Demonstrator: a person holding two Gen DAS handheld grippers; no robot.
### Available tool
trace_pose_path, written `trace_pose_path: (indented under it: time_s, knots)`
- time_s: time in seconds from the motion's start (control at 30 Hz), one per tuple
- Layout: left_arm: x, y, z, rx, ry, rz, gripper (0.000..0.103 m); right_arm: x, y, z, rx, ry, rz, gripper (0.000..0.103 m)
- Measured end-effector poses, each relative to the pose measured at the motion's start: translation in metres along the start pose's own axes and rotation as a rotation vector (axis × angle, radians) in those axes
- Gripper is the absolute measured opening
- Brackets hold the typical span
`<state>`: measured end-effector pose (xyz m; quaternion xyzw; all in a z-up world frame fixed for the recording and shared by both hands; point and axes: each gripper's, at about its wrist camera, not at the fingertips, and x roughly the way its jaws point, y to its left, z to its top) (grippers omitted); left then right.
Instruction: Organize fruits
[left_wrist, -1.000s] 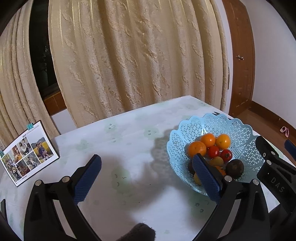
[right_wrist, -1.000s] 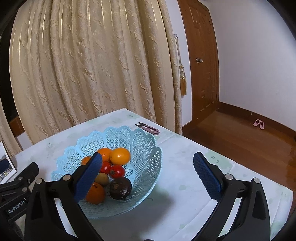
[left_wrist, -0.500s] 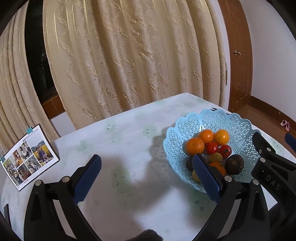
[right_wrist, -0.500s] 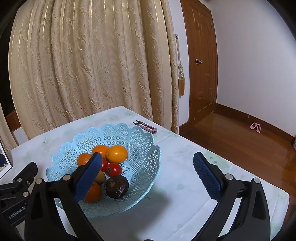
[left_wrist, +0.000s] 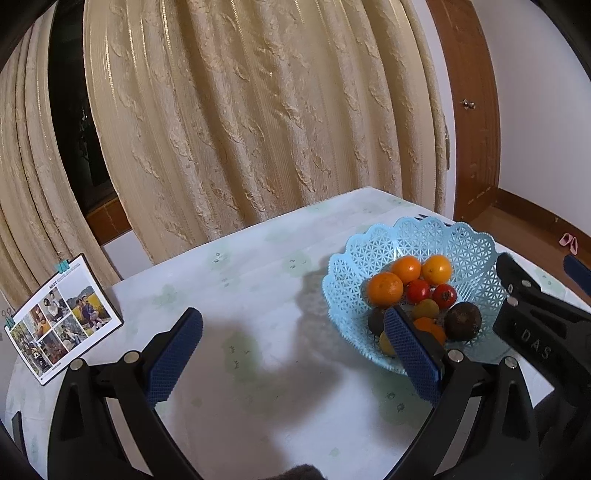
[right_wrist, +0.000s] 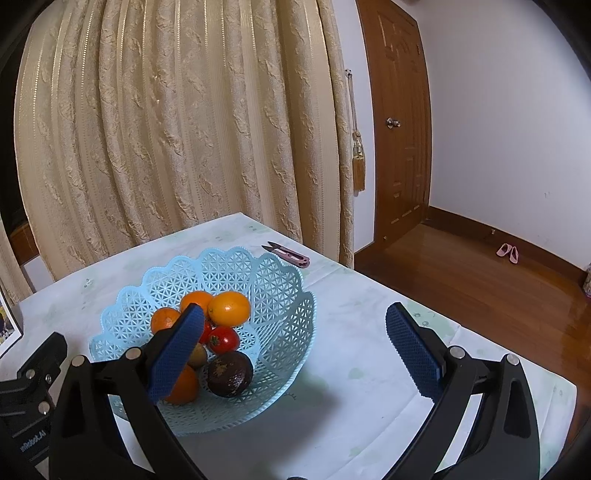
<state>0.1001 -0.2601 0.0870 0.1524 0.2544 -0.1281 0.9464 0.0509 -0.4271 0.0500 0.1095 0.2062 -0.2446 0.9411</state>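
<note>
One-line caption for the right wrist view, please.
Open right gripper hovers over the table beside a blue lattice basket of oranges, tomatoes and dark fruit; thread snips lie behind.

The basket (right_wrist: 284, 317) is showing as pale blue openwork plastic, and the tomatoes (right_wrist: 223, 339) inside are shining glossy beside a dull, rough dark fruit (right_wrist: 229, 373). A matt printed cloth is covering the bench (left_wrist: 258, 332), the curtain (right_wrist: 177, 129) is hanging in nubbly woven fabric, and the wooden floor (right_wrist: 480, 280) is gleaming with polish.
</note>
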Motion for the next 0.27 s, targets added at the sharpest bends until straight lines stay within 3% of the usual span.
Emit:
trace_pose_path:
  time_s: [0.27]
  knots:
    - [-0.007, 0.031, -0.017, -0.042, 0.066, 0.045, 0.098, -0.006, 0.007, -0.003, -0.022, -0.014, 0.073, 0.100]
